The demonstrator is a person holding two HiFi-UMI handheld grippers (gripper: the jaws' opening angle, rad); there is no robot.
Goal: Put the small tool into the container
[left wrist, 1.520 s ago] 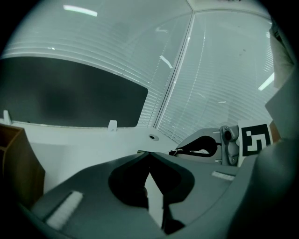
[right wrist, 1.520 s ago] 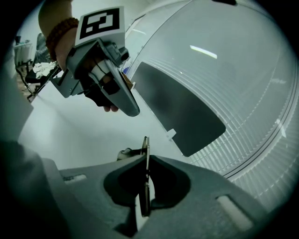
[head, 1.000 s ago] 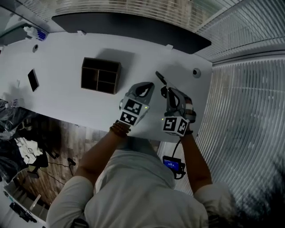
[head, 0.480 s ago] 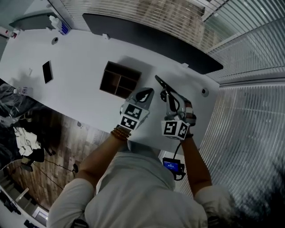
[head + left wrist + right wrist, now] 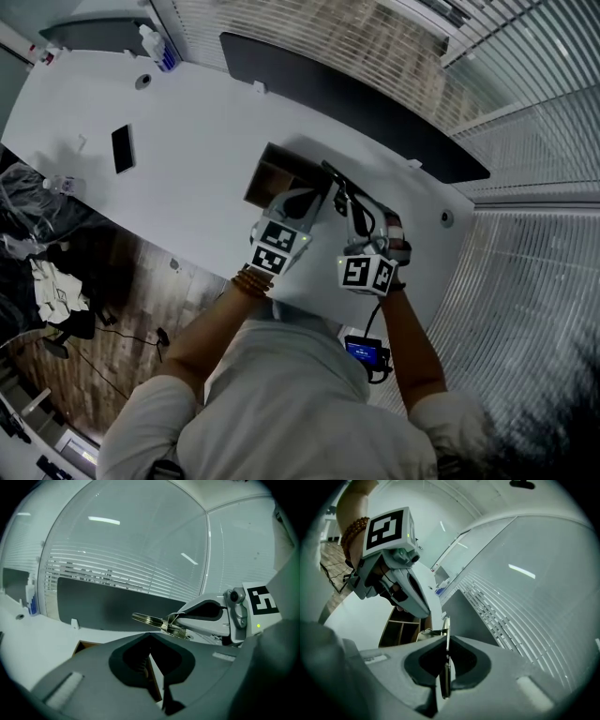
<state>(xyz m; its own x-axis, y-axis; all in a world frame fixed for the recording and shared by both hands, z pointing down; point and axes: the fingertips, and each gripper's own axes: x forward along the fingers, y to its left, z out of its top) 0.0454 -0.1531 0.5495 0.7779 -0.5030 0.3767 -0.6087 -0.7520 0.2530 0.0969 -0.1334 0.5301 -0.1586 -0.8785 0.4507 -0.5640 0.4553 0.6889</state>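
Note:
The container (image 5: 265, 178) is a brown wooden box with several compartments, standing on the white table (image 5: 187, 178). My right gripper (image 5: 350, 201) is shut on the small tool (image 5: 335, 177), a thin metal piece that sticks out past the jaws above the box's right side. In the right gripper view the tool (image 5: 446, 634) stands edge-on between the closed jaws (image 5: 446, 663), with the container (image 5: 401, 632) below to the left. My left gripper (image 5: 302, 195) hangs over the box's near edge, shut and with nothing in it. The left gripper view shows the tool (image 5: 147, 618) held out from the right.
A black phone (image 5: 122, 148) lies on the table's left part. A bottle (image 5: 161, 49) stands at the far left corner. A dark panel (image 5: 375, 103) runs along the table's far edge. Round grommets (image 5: 446, 217) sit in the tabletop. Clutter (image 5: 52, 281) lies on the floor.
Both grippers have come forward to the container, which was well left of and beyond them a second ago. The tool now hangs over it. Neither grip has changed.

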